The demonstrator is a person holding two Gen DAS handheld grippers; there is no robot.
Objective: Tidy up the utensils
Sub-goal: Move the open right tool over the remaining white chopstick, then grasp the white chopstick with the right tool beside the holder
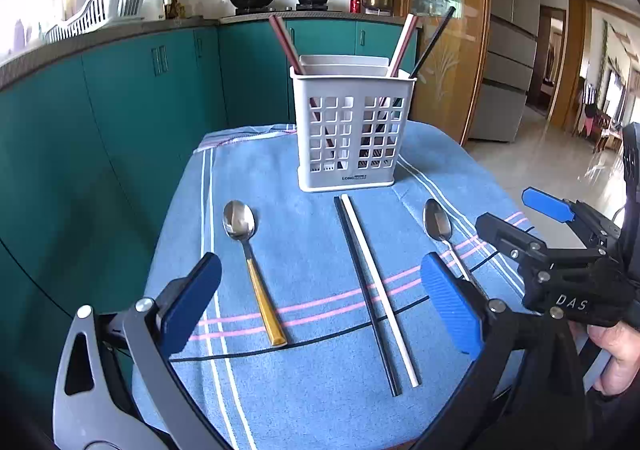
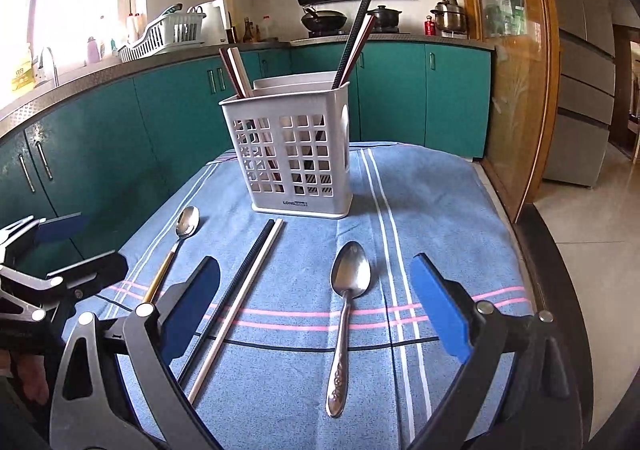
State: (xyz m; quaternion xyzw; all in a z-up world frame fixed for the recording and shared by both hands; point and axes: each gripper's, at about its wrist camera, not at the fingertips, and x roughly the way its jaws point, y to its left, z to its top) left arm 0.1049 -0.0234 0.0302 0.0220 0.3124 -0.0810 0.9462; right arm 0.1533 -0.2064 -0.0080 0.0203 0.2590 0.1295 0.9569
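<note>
Where cloth spreads, two spoons (image 1: 256, 270), two chopsticks (image 1: 372, 290).

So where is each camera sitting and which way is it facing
Left wrist: sits on the left gripper, looks forward and down at the gold-handled spoon, with its own open blue fingers, the right gripper and a hand showing.
Right wrist: sits on the right gripper, over the silver spoon, fingers open; left gripper at left.
Both share the white utensil basket and the black-and-white chopstick pair.

White plastic caddy (image 1: 352, 130) with perforated walls, glossy metal spoons (image 2: 348, 290), woven blue cloth (image 1: 304, 390), matt chopsticks (image 1: 372, 290)
</note>
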